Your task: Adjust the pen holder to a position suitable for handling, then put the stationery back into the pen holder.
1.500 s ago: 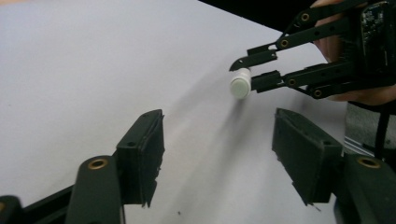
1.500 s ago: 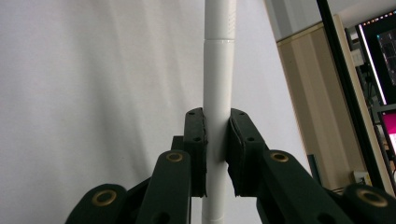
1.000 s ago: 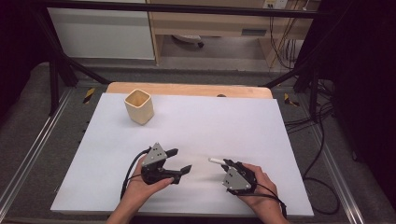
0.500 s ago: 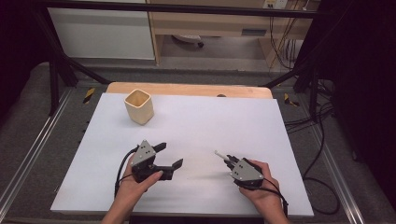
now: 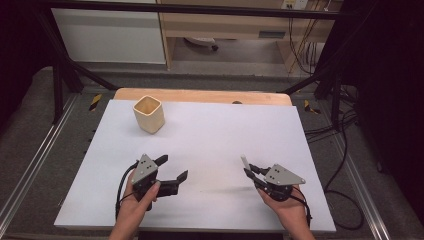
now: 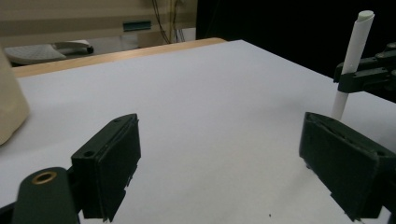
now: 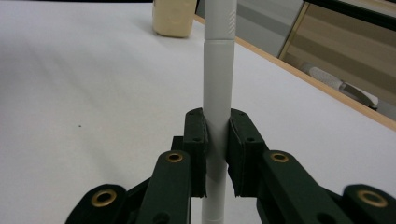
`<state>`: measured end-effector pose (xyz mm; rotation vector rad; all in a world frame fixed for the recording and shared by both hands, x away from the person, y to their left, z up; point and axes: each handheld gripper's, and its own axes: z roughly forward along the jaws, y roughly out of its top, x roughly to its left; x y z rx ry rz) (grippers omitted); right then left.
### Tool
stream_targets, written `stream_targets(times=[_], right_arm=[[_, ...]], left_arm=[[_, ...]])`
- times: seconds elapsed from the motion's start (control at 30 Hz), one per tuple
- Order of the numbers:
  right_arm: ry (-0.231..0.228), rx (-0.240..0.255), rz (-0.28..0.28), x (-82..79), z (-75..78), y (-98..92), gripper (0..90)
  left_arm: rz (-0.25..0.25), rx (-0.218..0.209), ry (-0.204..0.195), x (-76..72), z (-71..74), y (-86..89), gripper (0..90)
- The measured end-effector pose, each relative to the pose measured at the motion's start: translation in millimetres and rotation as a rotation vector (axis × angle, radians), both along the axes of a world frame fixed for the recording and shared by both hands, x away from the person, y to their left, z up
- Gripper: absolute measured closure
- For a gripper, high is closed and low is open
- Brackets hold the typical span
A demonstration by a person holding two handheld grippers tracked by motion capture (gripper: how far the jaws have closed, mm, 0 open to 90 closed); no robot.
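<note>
Drew apart across the worktop [image 5: 210, 135]: left gripper [image 5: 170, 172] shifted outward toward the left edge and a little nearer the person, right gripper [image 5: 252, 172] carried outward to the right. Opened wider at the left gripper's fingers [image 6: 109, 163], nothing lying between them. Swung the white pen [image 5: 245, 161], clamped in the right gripper, from lying pointed at the left gripper to standing more upright, tip angled away from the person.

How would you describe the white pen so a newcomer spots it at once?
Start at the white table, then go to its near right side. There the right hand-held gripper clamps the pen: a slim white stick held upright, unlike the squat beige cup far left.
</note>
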<state>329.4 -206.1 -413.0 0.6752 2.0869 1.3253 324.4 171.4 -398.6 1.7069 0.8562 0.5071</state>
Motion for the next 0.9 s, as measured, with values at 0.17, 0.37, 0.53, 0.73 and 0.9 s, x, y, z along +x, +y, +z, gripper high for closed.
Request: stream_targets(times=[0.17, 0.37, 0.53, 0.73, 0.9], right_arm=[[0.020, 0.053, 0.002, 0.7, 1.1, -2.2, 78.7], [0.040, 0.067, 0.005, 3.0, 2.5, 3.3, 78.7], [0.069, 0.102, 0.029, 14.4, 10.1, 13.3, 78.7], [0.082, 0.205, 0.050, 39.3, 33.5, 32.4, 78.7], [0.084, 0.235, 0.070, 59.2, 52.2, 49.2, 78.7]], left_arm=[[0.032, -0.009, -0.014, -8.7, 1.1, 10.8, 13.1], [0.059, -0.029, -0.006, -4.4, -1.1, 17.0, 12.4], [0.064, -0.013, -0.011, -3.2, -2.6, 18.7, 12.4], [0.105, -0.041, 0.011, 0.7, -4.3, 25.9, 12.4], [0.147, -0.036, 0.025, 3.7, -5.8, 32.1, 12.4]])
